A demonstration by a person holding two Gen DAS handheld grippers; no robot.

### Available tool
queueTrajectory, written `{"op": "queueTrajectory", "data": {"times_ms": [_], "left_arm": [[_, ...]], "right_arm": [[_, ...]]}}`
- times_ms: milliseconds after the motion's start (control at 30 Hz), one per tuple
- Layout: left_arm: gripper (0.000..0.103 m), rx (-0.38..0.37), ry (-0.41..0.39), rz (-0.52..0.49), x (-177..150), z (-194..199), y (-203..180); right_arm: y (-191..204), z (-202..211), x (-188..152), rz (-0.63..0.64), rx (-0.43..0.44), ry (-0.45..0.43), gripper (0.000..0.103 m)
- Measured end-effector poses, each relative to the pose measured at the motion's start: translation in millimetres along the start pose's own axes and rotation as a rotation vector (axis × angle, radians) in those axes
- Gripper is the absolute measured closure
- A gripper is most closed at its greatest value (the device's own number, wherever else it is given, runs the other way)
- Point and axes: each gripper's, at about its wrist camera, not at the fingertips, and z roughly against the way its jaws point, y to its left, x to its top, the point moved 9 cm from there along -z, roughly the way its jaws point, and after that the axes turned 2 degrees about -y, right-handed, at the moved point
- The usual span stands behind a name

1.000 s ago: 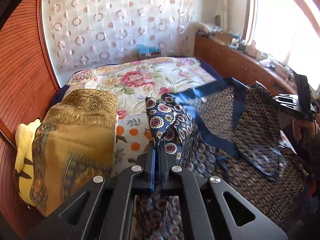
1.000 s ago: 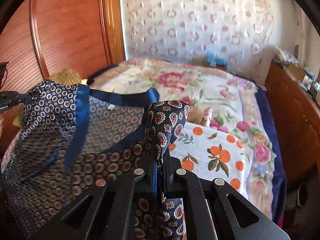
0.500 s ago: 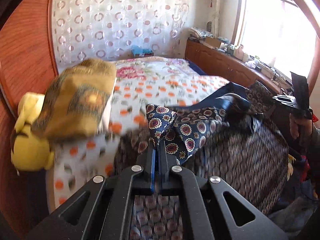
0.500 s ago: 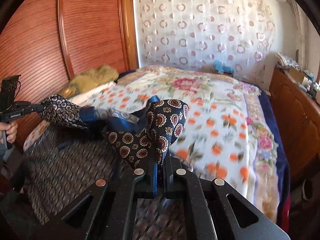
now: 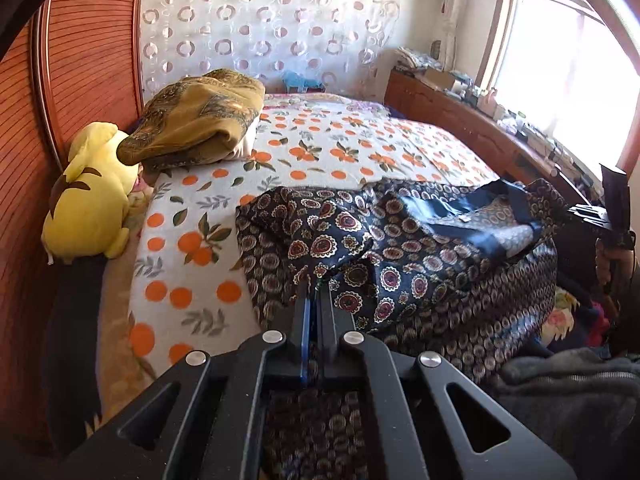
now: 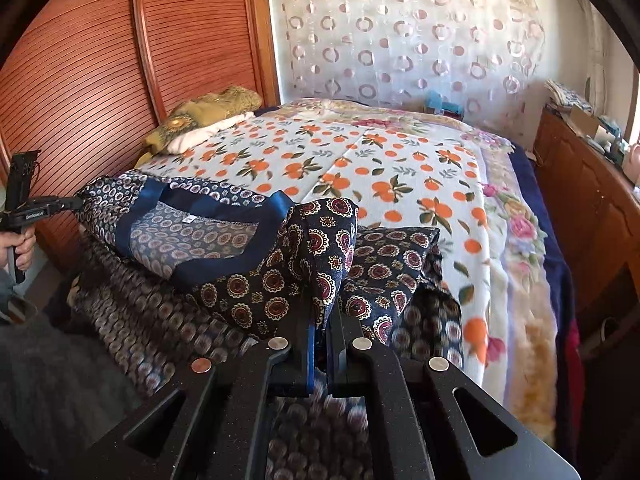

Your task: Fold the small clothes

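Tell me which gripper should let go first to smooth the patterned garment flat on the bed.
Left, probably. The left gripper pinches the patterned garment where it already droops onto the orange-print bedspread. The right gripper holds its corner humped up, so it should lower further first.

Hidden, cropped and blurred items, both wrist views

Dark navy medallion-print silky garment point(image 5: 400, 248): nearest fabric at 6 o'clock blurred, its lower part hidden under black gripper frames. Left gripper point(image 5: 313, 286) fingertips buried in cloth folds. Yellow plush toy point(image 5: 90, 196), 9 o'clock: face turned away, unseen. Wooden sideboard point(image 5: 452, 108), 2 o'clock: clutter too small to identify. Person's hand point(image 6: 20, 248), 9 o'clock: cropped by frame edge.
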Motion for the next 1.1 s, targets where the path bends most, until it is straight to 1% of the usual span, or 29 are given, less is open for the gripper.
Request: {"op": "queueTrajectory", "data": {"times_ms": [167,200,267,300,333,433,467,500,567,600,667,733,800,867,967,1100], "left_arm": [[0.100,0.041,0.037,-0.026,-11,-14,4],[0.100,0.039,0.040,-0.023,-13,-15,4],[0.099,0.033,0.043,-0.020,-13,-15,3],[0.096,0.034,0.040,-0.024,-13,-14,2],[0.083,0.036,0.035,-0.028,-12,-12,2],[0.061,0.042,0.008,-0.035,-4,-5,3],[0.060,0.042,0.005,-0.036,-1,-4,4],[0.056,0.047,0.002,-0.035,2,-2,5],[0.038,0.054,-0.015,-0.034,8,0,7],[0.024,0.057,-0.020,-0.033,10,0,8],[0.023,0.054,-0.024,-0.021,14,-4,9],[0.023,0.043,-0.016,-0.011,17,-10,9],[0.023,0.057,-0.018,-0.014,21,-18,10],[0.023,0.056,-0.017,-0.018,26,-25,9],[0.023,0.061,-0.019,-0.010,38,-37,13],[0.023,0.076,-0.025,-0.007,52,-51,16]], "right_arm": [[4,-6,-17,-0.014,-0.006,0.056,0.100],[8,-14,-11,-0.022,-0.005,0.063,0.100],[6,-17,-12,-0.033,-0.010,0.076,0.100],[7,-17,-10,-0.035,-0.011,0.079,0.098],[6,-22,-4,-0.036,-0.010,0.080,0.096],[4,-21,2,-0.035,-0.015,0.078,0.093],[4,-19,3,-0.037,-0.017,0.080,0.091],[4,-18,4,-0.037,-0.017,0.082,0.090],[7,-17,5,-0.027,-0.018,0.081,0.088],[7,-15,6,-0.022,-0.021,0.075,0.086],[8,-8,8,-0.019,-0.026,0.065,0.082],[9,-3,11,-0.017,-0.029,0.053,0.075],[9,1,14,-0.010,-0.036,0.043,0.066],[6,0,17,-0.008,-0.049,0.032,0.061],[0,-4,22,-0.030,-0.066,0.013,0.059],[-12,-15,34,-0.053,-0.109,-0.010,0.056]]}}
